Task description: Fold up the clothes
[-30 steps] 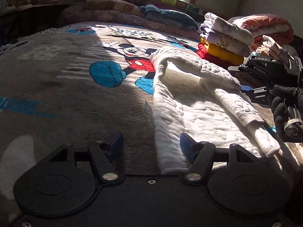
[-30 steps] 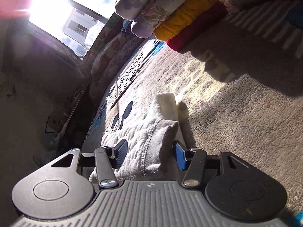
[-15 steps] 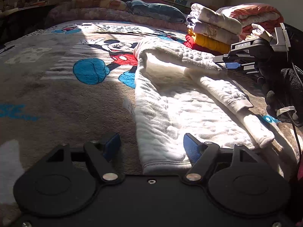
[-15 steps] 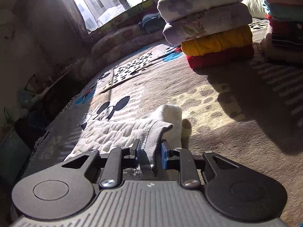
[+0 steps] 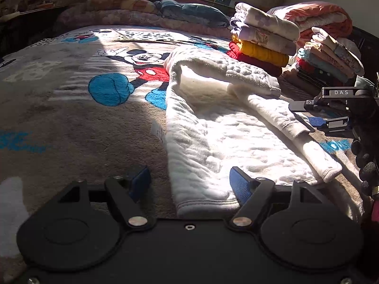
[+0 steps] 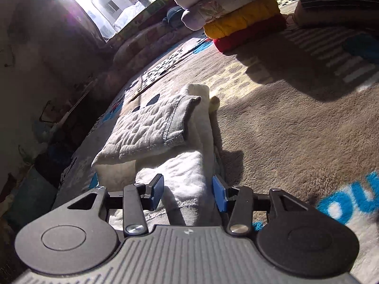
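A white quilted garment [image 5: 227, 139] lies flat on the cartoon-print blanket [image 5: 71, 118], its upper part folded over [image 5: 236, 73] and one sleeve [image 5: 284, 118] running down across it. My left gripper [image 5: 189, 184] is open at the garment's near hem, the cloth lying between its blue pads and closer to the right one. At the right edge of that view a gloved hand [image 5: 367, 163] holds my right gripper [image 5: 315, 116]. In the right wrist view the right gripper [image 6: 187, 194] is open, with the sleeve [image 6: 189, 179] between its pads and the folded flap [image 6: 151, 127] just beyond.
Two stacks of folded clothes stand at the back right: one with yellow and red layers [image 5: 260, 45] [image 6: 236, 21], another beside it [image 5: 329, 59]. Rolled bedding [image 5: 142, 11] lines the window side. Bare blanket lies to the left.
My right gripper was shut on the garment's folded edge half a second ago; it has opened, let go and drawn back along the sleeve. The left gripper has stayed open at the hem.
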`<act>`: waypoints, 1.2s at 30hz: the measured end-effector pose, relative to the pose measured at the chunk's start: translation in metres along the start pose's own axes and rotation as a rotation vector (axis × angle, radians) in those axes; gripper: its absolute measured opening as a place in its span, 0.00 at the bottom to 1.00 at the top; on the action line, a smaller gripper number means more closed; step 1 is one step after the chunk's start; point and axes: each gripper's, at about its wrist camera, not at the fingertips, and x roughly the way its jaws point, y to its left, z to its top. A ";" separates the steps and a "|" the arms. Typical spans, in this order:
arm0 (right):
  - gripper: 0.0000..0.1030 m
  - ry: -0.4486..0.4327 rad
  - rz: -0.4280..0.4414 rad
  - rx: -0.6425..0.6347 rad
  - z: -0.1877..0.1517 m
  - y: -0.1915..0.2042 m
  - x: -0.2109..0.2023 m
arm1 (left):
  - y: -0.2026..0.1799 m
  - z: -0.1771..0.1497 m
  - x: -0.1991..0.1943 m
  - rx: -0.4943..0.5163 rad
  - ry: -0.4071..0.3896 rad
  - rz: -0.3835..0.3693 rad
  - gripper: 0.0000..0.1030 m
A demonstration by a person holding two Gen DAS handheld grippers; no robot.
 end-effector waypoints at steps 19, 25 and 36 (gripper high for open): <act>0.19 -0.087 -0.091 -0.209 -0.007 0.033 -0.040 | 0.006 0.002 -0.011 0.007 -0.029 -0.005 0.72; 0.21 -0.096 0.006 -0.331 0.004 0.056 -0.033 | 0.008 0.003 -0.007 -0.045 -0.011 -0.054 0.72; 0.74 0.008 0.211 0.518 0.016 0.017 0.038 | 0.001 0.002 -0.002 -0.008 -0.001 -0.036 0.72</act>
